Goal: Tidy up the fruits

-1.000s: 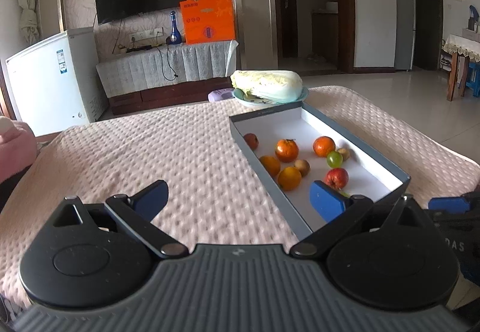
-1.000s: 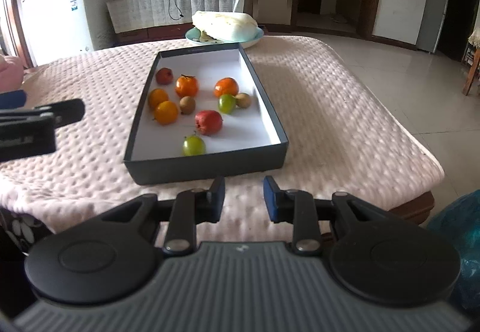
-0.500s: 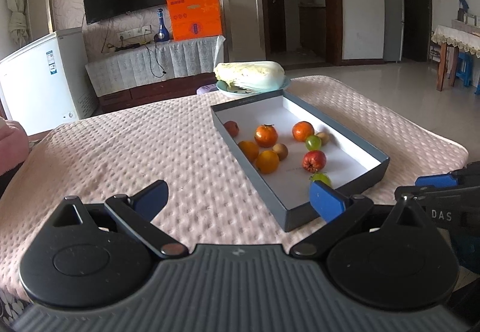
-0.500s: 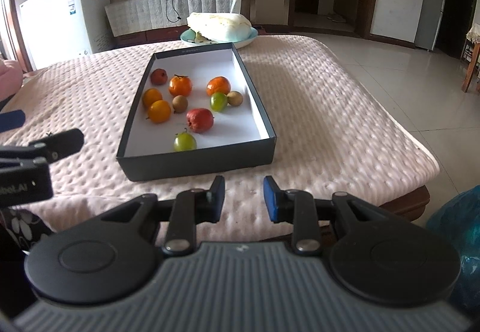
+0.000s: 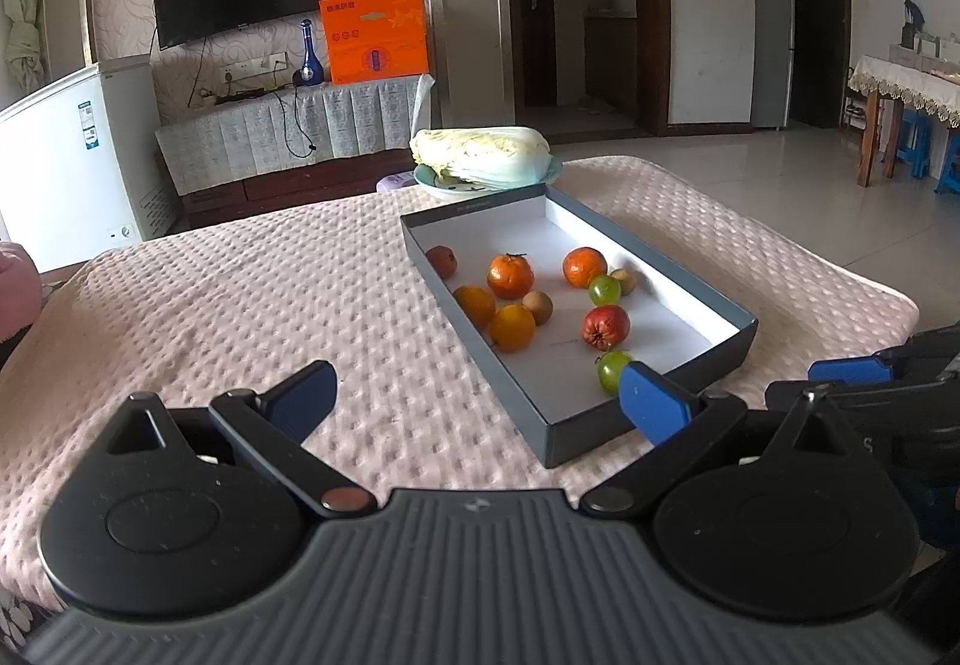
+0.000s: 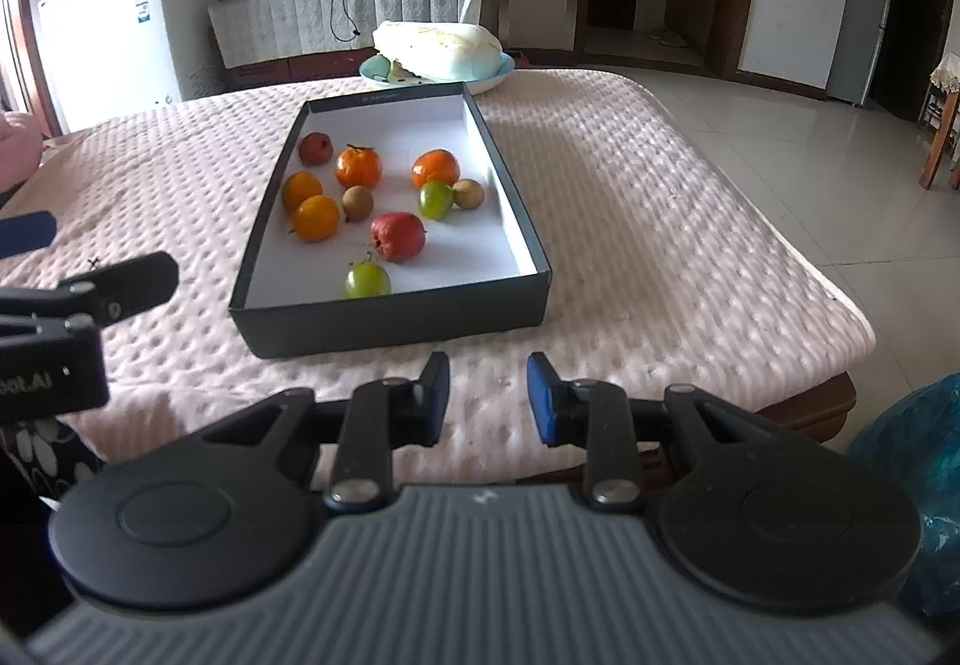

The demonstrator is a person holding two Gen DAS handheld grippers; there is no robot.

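Note:
A dark shallow box (image 5: 729, 308) (image 6: 396, 320) with a white floor lies on the pink quilted tablecloth. It holds several fruits: oranges (image 5: 510, 275) (image 6: 358, 167), a red apple (image 5: 605, 326) (image 6: 398, 236), green fruits (image 5: 611, 370) (image 6: 367, 279) and small brown ones (image 6: 357, 202). My left gripper (image 5: 477, 401) is wide open and empty, in front of the box's near left corner. My right gripper (image 6: 487, 398) is open with a narrow gap and empty, just before the box's near wall.
A plate with a napa cabbage (image 5: 480, 158) (image 6: 438, 50) stands behind the box. The table edge (image 6: 828, 305) drops off at the right. A white freezer (image 5: 66, 155), TV stand and orange box (image 5: 375, 35) stand beyond the table. A blue bag (image 6: 918, 455) sits at lower right.
Both grippers have pulled back from the box, so it appears farther away and fully in view. The jaws of both have kept the same opening.

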